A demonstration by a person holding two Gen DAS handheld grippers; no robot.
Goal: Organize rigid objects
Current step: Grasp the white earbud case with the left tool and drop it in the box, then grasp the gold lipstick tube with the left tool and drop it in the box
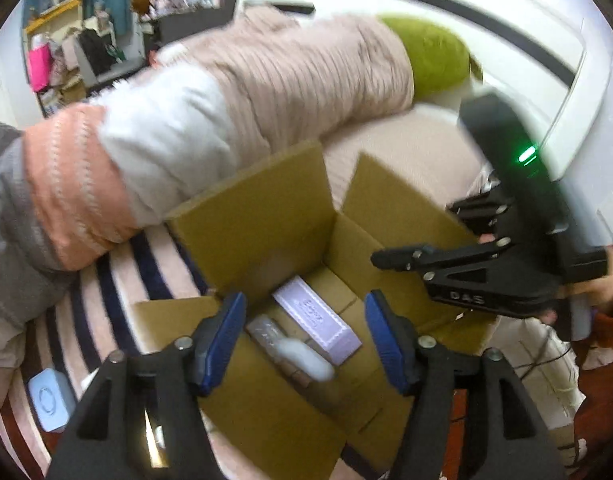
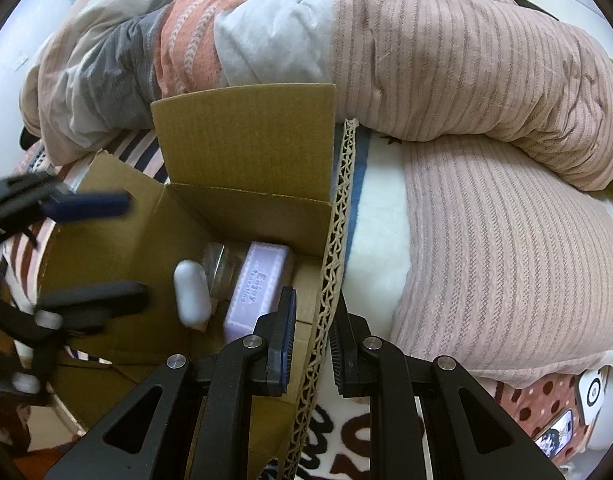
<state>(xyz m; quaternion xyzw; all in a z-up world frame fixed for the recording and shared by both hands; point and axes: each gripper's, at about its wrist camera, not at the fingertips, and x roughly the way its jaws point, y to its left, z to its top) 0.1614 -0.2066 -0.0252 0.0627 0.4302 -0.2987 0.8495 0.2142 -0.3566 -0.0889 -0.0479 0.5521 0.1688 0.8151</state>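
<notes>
Brown cardboard box point(image 2: 242, 140) holds a lilac carton point(image 2: 256, 284); the quilt point(image 2: 466, 60) is pink-striped.

one cardboard box point(image 2: 242, 152), perhaps three items inside

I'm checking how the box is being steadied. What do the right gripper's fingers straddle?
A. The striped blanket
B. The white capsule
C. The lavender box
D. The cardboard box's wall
D: the right gripper has one finger on each side of the cardboard box wall's corrugated edge.
</notes>
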